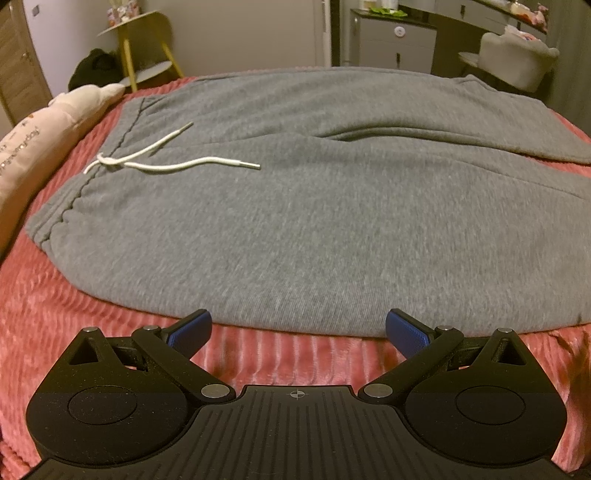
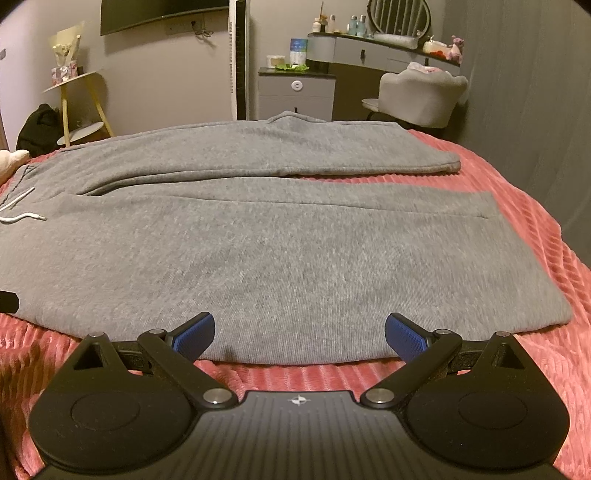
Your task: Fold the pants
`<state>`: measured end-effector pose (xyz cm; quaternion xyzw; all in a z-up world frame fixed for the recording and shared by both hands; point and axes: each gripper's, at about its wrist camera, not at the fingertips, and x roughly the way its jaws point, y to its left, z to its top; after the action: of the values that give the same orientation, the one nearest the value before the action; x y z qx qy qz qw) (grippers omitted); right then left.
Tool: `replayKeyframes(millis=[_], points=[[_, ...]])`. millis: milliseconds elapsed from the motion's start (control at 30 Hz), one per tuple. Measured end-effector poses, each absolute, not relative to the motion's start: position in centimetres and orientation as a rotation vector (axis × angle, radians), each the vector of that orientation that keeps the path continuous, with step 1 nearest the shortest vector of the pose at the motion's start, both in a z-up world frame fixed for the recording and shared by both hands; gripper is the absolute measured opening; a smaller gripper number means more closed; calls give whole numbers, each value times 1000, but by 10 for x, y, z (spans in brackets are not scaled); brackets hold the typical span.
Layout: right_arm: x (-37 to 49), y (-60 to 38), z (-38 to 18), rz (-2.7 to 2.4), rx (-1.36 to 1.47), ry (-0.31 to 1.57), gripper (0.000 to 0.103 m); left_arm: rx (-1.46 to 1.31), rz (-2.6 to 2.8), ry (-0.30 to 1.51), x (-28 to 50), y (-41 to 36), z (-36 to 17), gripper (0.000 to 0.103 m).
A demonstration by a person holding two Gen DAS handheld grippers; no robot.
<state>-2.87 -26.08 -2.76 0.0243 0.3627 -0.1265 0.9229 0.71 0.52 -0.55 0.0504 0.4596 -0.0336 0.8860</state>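
Lying just beyond both wide-spread fingers (image 1: 192,330) (image 2: 404,338), gray pants (image 1: 295,221) (image 2: 277,258) flat on pink bedspread (image 1: 92,325).

A pink ribbed bedspread (image 1: 288,354) covers the bed. At its left edge lies a pale cushion (image 1: 55,122) with printed lettering. Beyond it stands a yellow-legged side table (image 2: 79,107) bearing a wrapped bouquet (image 2: 66,51), with a dark bundle (image 2: 38,129) on the floor just beside it. A dark screen (image 2: 162,13) hangs on the wall. Further right stand a grey drawer cabinet (image 2: 295,92), a pale upholstered chair (image 2: 421,96), and a vanity desk (image 2: 380,51) carrying bottles and a round mirror (image 2: 400,14).
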Motion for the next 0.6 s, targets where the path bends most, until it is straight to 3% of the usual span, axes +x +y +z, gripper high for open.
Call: replayKeyframes(millis=[400,600], points=[[7,-297,-32,-271,184,772,99,69,-21,950,30,5,0,103],[41,-349,-60,-346,435,818,99,-37,63,887,81,7,11,103]])
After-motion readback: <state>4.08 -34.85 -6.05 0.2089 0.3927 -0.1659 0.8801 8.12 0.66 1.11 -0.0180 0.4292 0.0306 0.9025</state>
